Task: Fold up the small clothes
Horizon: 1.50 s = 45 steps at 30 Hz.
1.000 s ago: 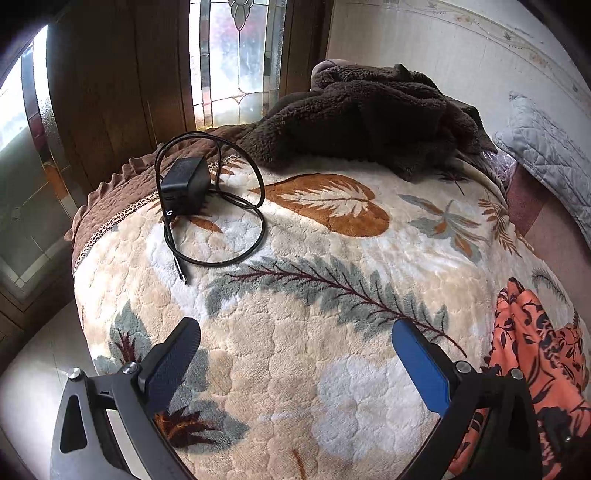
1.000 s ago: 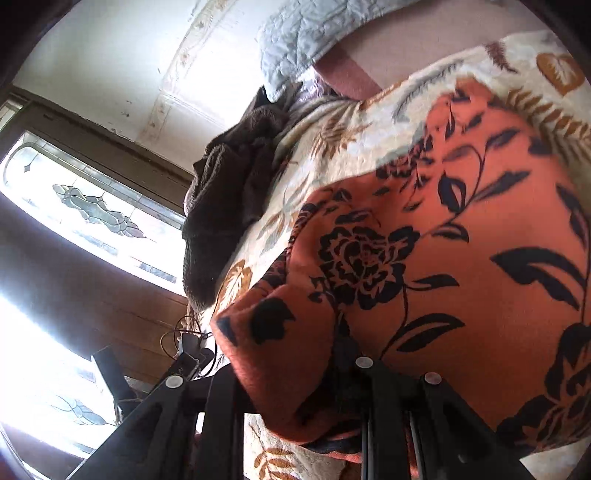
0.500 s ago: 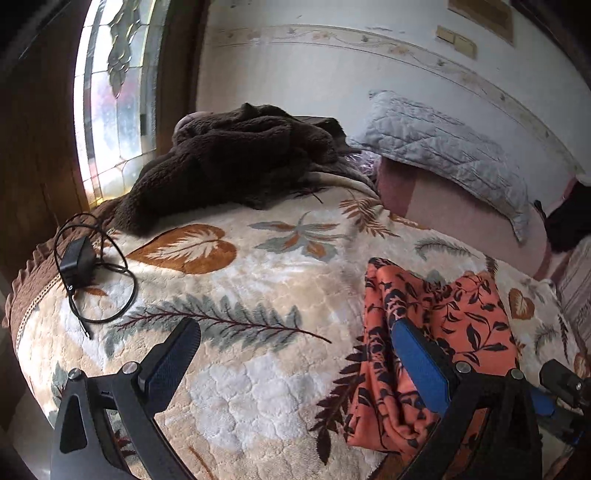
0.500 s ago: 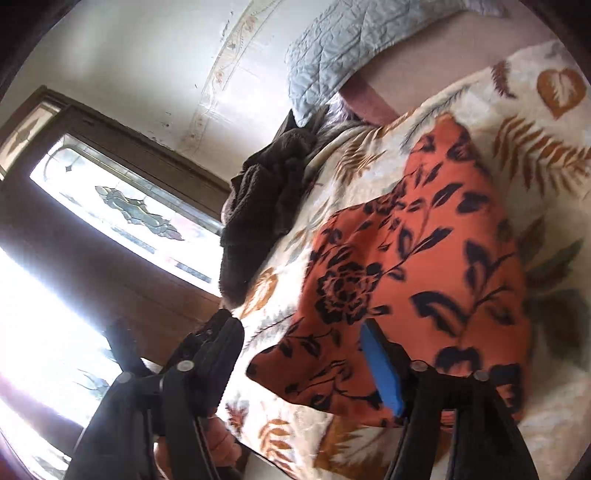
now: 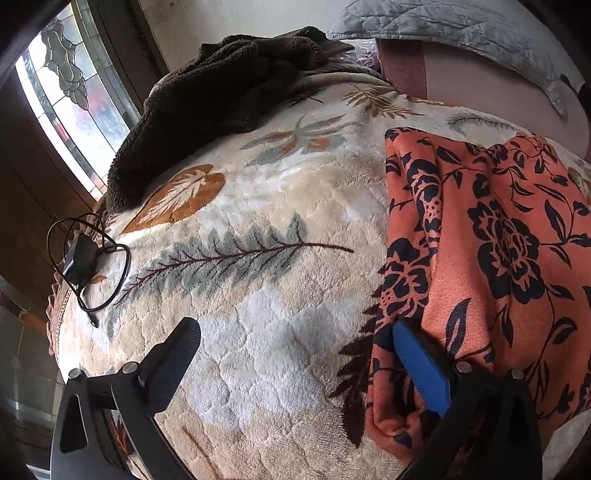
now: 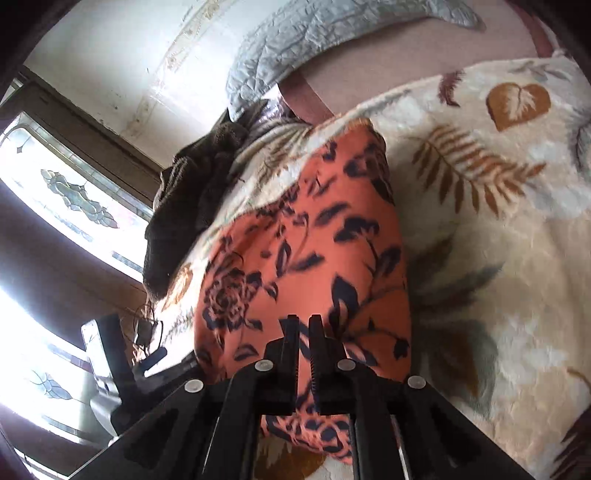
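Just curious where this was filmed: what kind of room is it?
Most likely a bedroom: a bed under a plush leaf-patterned blanket, a quilted grey pillow at the wall, and a leaded-glass window beside it.

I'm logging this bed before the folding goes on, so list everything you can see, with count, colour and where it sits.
garment: one, orange with dark floral print, lying on the blanket
blanket: one, cream with leaf and fern print, covering the bed
fleece throw: one, dark brown, bunched at the far end near the window
pillow: one, grey quilted, against the wall
charger: one, black, cable looped, at the bed's edge
window: one, leaded glass, beside the bed
left tongs: black, one blue pad, open, one finger over the garment's edge
right tongs: black, shut above the garment
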Available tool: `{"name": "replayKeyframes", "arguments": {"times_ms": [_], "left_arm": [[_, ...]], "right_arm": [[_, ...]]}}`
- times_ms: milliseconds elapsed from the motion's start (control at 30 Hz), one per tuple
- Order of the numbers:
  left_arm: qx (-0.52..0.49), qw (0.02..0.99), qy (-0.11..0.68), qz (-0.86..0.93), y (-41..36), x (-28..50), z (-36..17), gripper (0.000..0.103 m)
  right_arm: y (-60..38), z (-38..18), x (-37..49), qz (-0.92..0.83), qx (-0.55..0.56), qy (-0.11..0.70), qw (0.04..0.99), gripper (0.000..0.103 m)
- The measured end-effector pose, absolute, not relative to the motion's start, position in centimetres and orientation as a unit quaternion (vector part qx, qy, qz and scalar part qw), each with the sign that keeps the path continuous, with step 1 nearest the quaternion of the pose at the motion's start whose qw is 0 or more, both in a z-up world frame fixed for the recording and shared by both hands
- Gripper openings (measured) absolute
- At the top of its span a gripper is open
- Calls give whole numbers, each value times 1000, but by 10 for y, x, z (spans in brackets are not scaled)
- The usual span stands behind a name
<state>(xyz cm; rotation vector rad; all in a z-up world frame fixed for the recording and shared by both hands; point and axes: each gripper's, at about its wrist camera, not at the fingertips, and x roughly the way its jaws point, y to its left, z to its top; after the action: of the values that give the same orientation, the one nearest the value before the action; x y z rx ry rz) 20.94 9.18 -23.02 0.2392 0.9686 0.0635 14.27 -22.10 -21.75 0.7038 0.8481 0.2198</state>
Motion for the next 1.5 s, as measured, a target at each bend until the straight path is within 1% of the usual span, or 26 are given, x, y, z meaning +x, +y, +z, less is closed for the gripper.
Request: {"name": "replayKeyframes", "arguments": {"times_ms": [167, 233, 300, 333, 400, 467, 533, 767, 833, 933, 1000, 1067, 1167, 1300, 1400, 1467, 1500], "left_arm": [[115, 879, 461, 31, 90, 213, -229, 103], [123, 881, 455, 30, 87, 211, -228, 103], [124, 884, 450, 23, 86, 210, -227, 103], [127, 885, 448, 21, 85, 210, -227, 103], [133, 886, 443, 19, 84, 211, -227, 103], [135, 887, 442, 18, 84, 210, -226, 103], [132, 887, 442, 17, 86, 210, -226, 103], [127, 888, 442, 14, 88, 206, -224, 103], [126, 888, 442, 14, 88, 206, -224, 103], [126, 886, 446, 14, 88, 208, -227, 103], [122, 884, 451, 12, 89, 209, -230, 103], [106, 883, 458, 7, 94, 211, -231, 103], [65, 886, 459, -6, 105, 210, -223, 103], [-2, 910, 413, -36, 117, 200, -197, 103], [-18, 916, 397, -48, 114, 198, -191, 103], [-15, 910, 411, -59, 105, 203, -197, 103], [2, 903, 427, -50, 98, 208, -205, 103]], "right_arm": [[-227, -206, 196, 82, 328, 394, 854, 7], [-228, -223, 220, 69, 324, 425, 842, 7], [-231, -252, 240, 51, 338, 464, 817, 4], [-235, -262, 242, 53, 351, 464, 812, 0], [-242, -265, 243, 63, 366, 454, 810, 0], [-244, -262, 239, 65, 371, 455, 807, 0], [-244, -253, 229, 75, 366, 453, 809, 5], [-225, -222, 169, 110, 322, 443, 830, 7], [-220, -224, 150, 118, 320, 444, 828, 7], [-211, -249, 143, 116, 315, 467, 818, 6], [-212, -257, 145, 125, 328, 459, 816, 5], [-215, -254, 146, 123, 340, 468, 806, 5], [-214, -241, 143, 120, 317, 479, 810, 6], [-218, -226, 121, 119, 299, 461, 827, 8], [-221, -231, 108, 118, 302, 463, 825, 8], [-217, -241, 105, 122, 301, 473, 819, 8], [-217, -247, 105, 120, 303, 476, 817, 6]]}}
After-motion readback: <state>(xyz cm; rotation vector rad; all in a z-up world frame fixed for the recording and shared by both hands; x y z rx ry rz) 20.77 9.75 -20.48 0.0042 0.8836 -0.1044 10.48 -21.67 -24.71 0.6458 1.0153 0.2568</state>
